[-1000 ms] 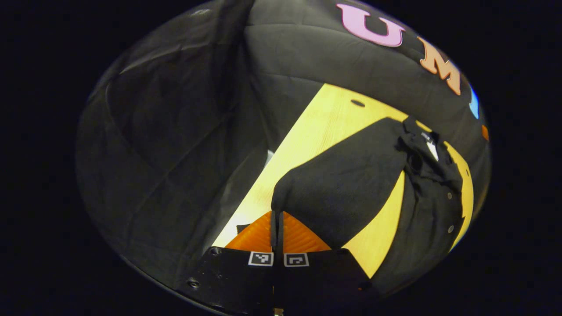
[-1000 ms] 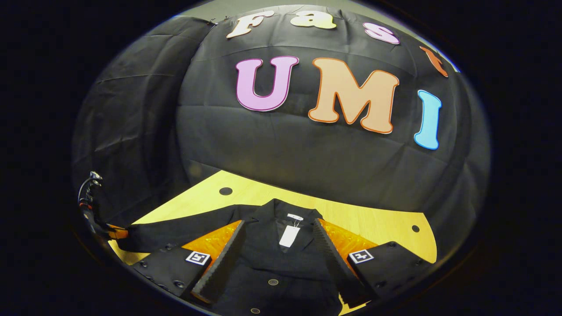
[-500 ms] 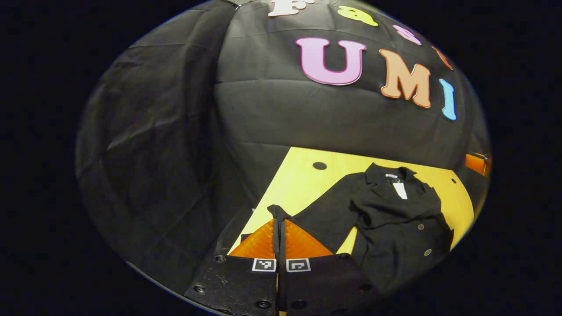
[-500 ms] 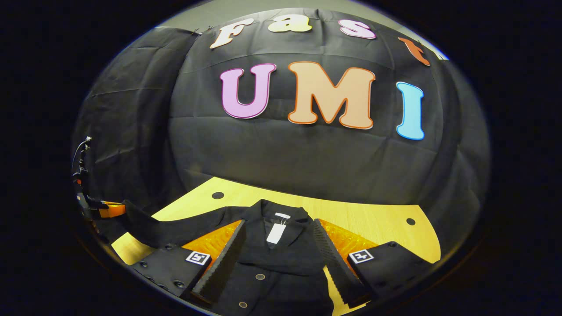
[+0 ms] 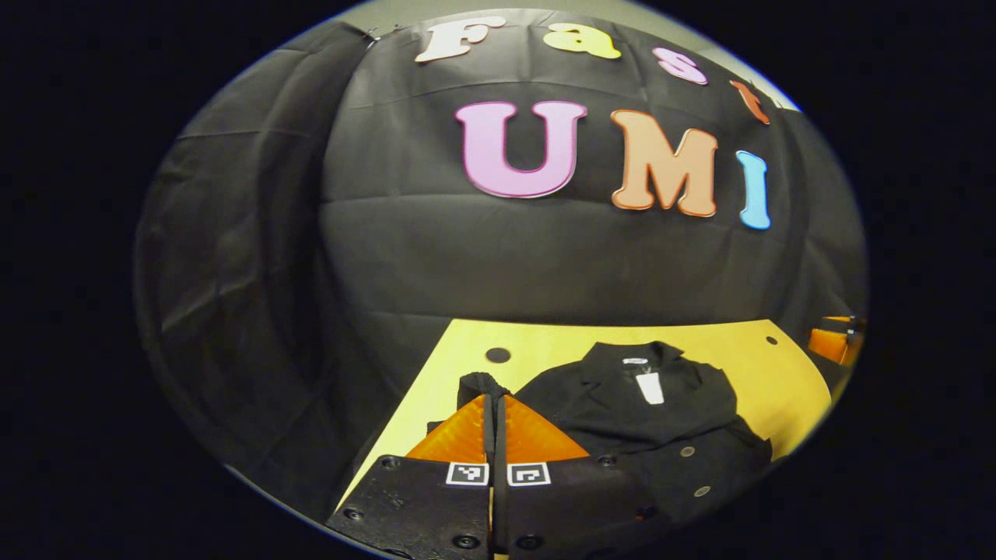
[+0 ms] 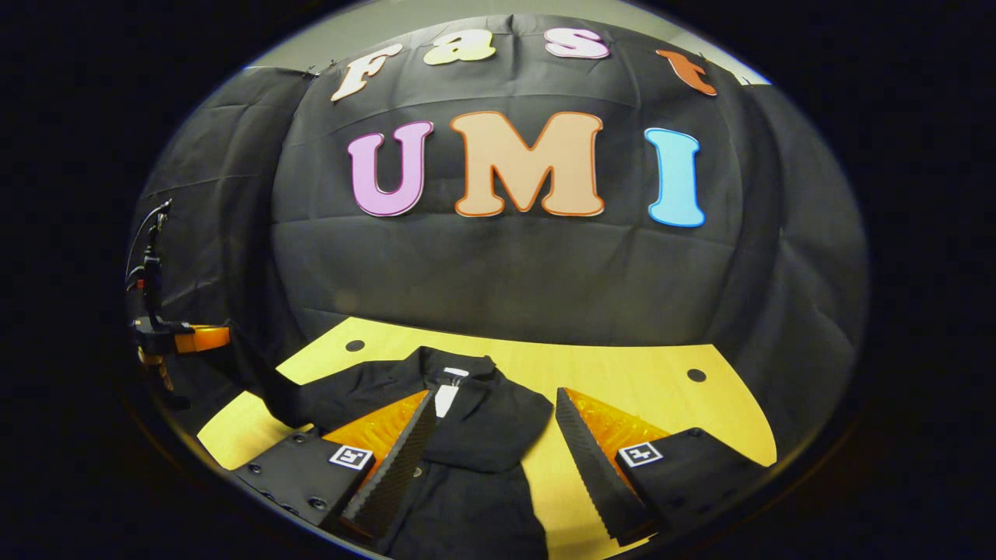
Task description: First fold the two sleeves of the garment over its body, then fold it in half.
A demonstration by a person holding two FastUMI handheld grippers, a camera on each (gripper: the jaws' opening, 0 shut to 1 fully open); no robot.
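Observation:
A black buttoned garment (image 5: 646, 412) with a white tag at the collar lies on the yellow wooden table (image 5: 545, 342). My left gripper (image 5: 493, 398) is shut on the end of its sleeve (image 5: 476, 383), which pokes up between the fingertips. In the right gripper view, that gripper (image 6: 180, 340) is off to the left, holding the sleeve (image 6: 261, 381) lifted off the table. My right gripper (image 6: 495, 397) hangs open over the garment (image 6: 482, 424), one finger above its chest and the other above bare table. A flap of cloth lies across the chest.
The table (image 6: 622, 373) has small round holes near its back corners (image 6: 355, 344) (image 6: 696, 375). The black booth cloth closes the back and sides. The right gripper (image 5: 834, 344) shows at the far right edge of the left gripper view.
The left gripper has lifted the sleeve end and swung to face the back wall, drawing the sleeve up. The right gripper has drifted right, so the garment now sits under its left finger.

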